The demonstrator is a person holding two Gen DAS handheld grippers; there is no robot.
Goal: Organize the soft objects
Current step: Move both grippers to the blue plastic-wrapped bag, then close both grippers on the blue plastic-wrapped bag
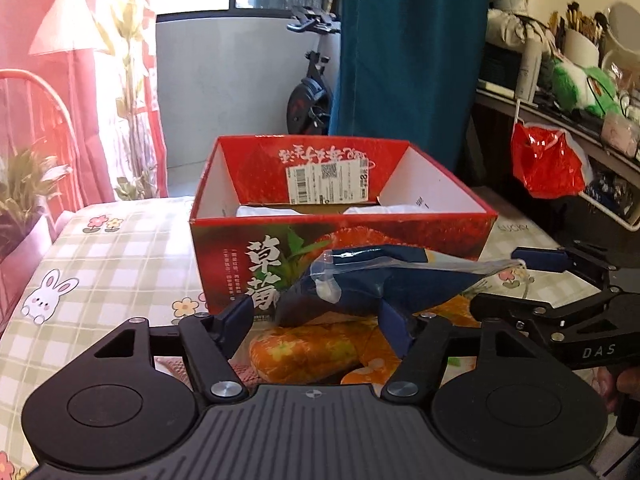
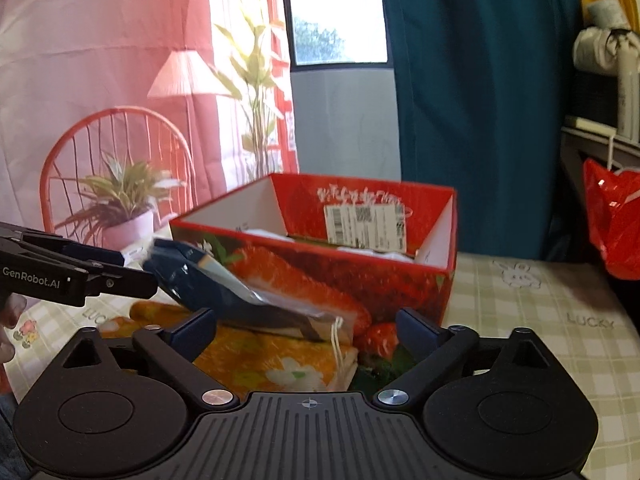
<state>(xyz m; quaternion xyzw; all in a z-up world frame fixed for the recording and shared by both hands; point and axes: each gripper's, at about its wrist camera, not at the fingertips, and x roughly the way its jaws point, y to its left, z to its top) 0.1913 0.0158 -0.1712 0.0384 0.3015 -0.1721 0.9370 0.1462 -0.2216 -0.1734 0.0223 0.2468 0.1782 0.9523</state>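
Nearest the lens in the left wrist view, the left gripper (image 1: 320, 316) occupies the lower centre of the frame. Its two blue-padded fingers (image 1: 394, 330) flank the dark end of a navy item sealed in a clear plastic bag (image 1: 360, 284). The right pad appears to touch the bag; contact at the left pad cannot be confirmed, so a firm grasp cannot be told.

The bagged item sits at centre frame, raised above an orange floral cloth (image 1: 308, 350) that lies on the checked bedsheet (image 1: 112, 256). Its long axis runs roughly left to right across this view, with the bulky end at the left gripper. The thin, tapered transparent end points to the right edge, where it reaches the blue pad of the right gripper (image 1: 540, 260).

In the right wrist view, the right gripper (image 2: 306, 326) stands released, fingers spread wide. The bag's (image 2: 224, 280) tapered end and a white string lie between them without visible contact. From here the bag slopes from upper left to lower centre, and the left gripper (image 2: 120, 268) holds the upper end from the left edge.

An open red strawberry carton (image 1: 340, 228) stands directly behind the bag, at mid frame, its near wall facing both cameras.
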